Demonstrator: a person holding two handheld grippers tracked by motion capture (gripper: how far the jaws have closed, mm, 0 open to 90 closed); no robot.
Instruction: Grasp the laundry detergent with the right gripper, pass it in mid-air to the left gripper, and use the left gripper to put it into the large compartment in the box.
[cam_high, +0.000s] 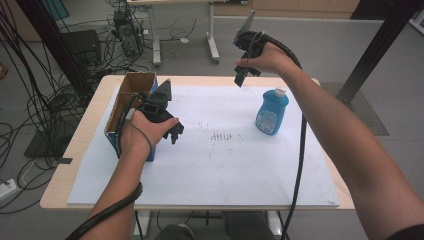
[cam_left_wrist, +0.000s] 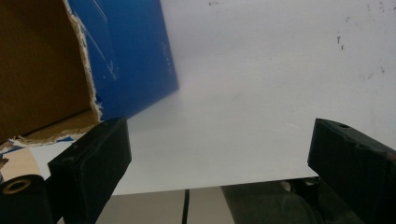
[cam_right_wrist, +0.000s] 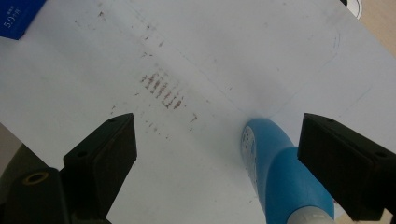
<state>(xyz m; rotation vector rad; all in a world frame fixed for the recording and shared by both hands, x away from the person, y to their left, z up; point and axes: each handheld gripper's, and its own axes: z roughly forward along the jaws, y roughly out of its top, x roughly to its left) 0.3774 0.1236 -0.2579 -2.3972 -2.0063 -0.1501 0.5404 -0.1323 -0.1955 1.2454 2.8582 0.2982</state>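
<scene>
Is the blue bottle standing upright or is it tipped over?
Upright: the blue bottle stands on its base on the white sheet, cap on top.

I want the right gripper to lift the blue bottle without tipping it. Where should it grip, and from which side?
Probably the blue bottle is best gripped at its narrower shoulder just under the white cap, coming down from above. It stands upright on the white sheet, and the open right gripper hangs above it, jaws either side of the top.

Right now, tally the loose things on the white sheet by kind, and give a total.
Open cardboard box with blue outer walls: 1
Blue plastic bottle with white cap: 1
Total: 2
</scene>
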